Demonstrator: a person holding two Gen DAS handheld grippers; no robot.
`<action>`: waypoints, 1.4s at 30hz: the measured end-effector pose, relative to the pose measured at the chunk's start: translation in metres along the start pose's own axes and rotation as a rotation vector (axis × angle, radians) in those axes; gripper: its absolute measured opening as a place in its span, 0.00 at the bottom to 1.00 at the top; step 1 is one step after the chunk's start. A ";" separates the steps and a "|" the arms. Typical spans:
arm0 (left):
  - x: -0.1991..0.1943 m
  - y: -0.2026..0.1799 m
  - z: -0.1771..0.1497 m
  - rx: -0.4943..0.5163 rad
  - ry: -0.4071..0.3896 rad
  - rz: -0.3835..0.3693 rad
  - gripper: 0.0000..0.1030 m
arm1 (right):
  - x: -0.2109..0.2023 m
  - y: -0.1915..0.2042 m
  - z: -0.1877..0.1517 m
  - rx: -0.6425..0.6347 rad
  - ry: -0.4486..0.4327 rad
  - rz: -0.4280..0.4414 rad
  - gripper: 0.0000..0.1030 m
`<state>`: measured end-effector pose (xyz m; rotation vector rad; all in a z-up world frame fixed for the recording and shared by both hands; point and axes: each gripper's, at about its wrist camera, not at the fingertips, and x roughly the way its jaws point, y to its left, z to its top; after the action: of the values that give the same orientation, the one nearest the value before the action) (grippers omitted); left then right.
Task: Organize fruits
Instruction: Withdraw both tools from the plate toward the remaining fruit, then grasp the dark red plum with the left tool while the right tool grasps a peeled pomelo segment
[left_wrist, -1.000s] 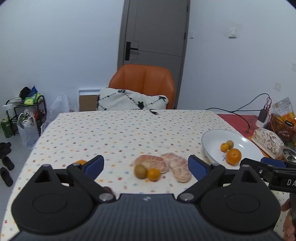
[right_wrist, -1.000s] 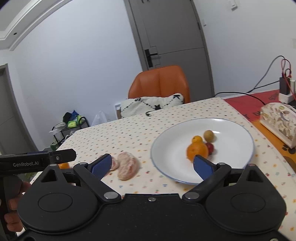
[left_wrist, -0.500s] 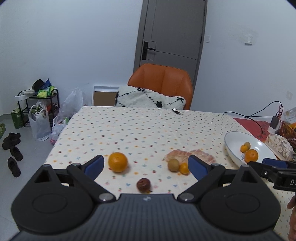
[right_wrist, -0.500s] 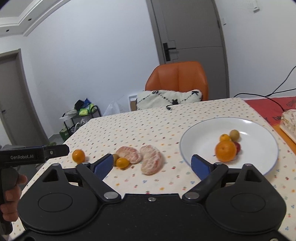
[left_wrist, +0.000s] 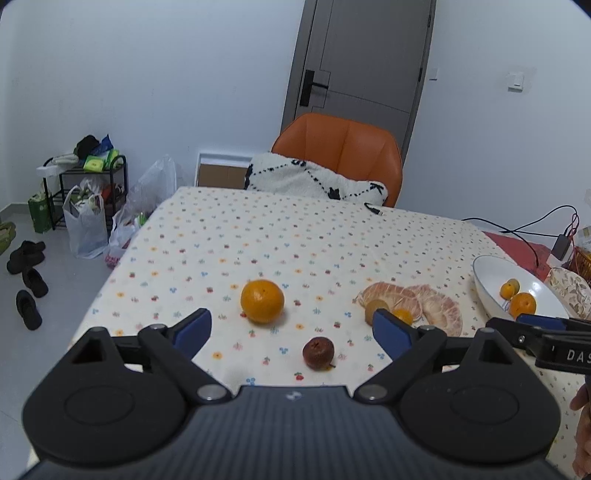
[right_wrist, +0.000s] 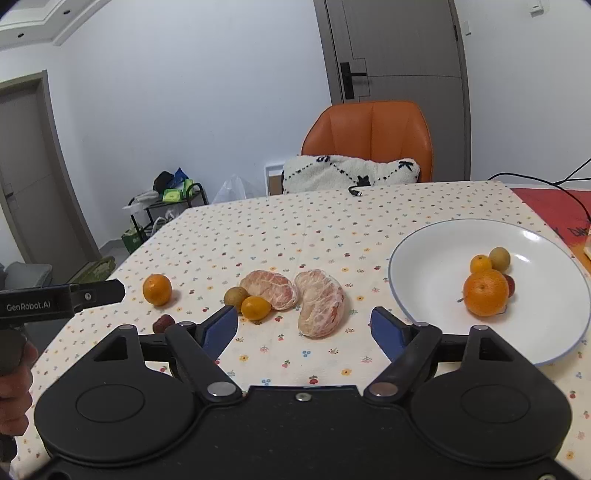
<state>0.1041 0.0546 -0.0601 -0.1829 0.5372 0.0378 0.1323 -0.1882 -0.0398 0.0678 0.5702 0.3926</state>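
On the dotted tablecloth lie an orange (left_wrist: 262, 301), a small dark red fruit (left_wrist: 318, 352), a kiwi-brown fruit (left_wrist: 376, 308), a small kumquat (left_wrist: 403, 316) and two peeled pomelo pieces (right_wrist: 320, 303). A white plate (right_wrist: 424, 280) at the right holds an orange (right_wrist: 485, 292) and three small fruits. My left gripper (left_wrist: 291, 330) is open and empty, just before the orange and the red fruit. My right gripper (right_wrist: 304, 328) is open and empty, just before the right pomelo piece. The orange also shows in the right wrist view (right_wrist: 157, 289).
An orange chair (left_wrist: 343, 151) with a white cushion stands at the table's far edge. A cable end (right_wrist: 355, 192) lies on the cloth near it. A red mat with a charger and a patterned box (left_wrist: 569, 291) lies right of the plate. Bags and a shelf stand on the floor at left.
Both grippers have swung left. The left view now centres on the orange and red fruit; the right view has shifted from the plate to the pomelo pieces. Both stayed open.
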 end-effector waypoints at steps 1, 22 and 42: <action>0.002 0.000 -0.001 -0.003 0.003 -0.004 0.89 | 0.003 0.000 0.000 0.000 0.005 0.000 0.73; 0.049 -0.005 -0.018 -0.044 0.119 -0.060 0.25 | 0.055 0.001 -0.002 -0.044 0.113 -0.060 0.57; 0.052 -0.009 -0.018 -0.023 0.112 -0.047 0.23 | 0.078 0.007 -0.001 -0.118 0.116 -0.124 0.37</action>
<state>0.1404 0.0414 -0.1005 -0.2212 0.6442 -0.0125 0.1894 -0.1526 -0.0793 -0.1037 0.6615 0.3098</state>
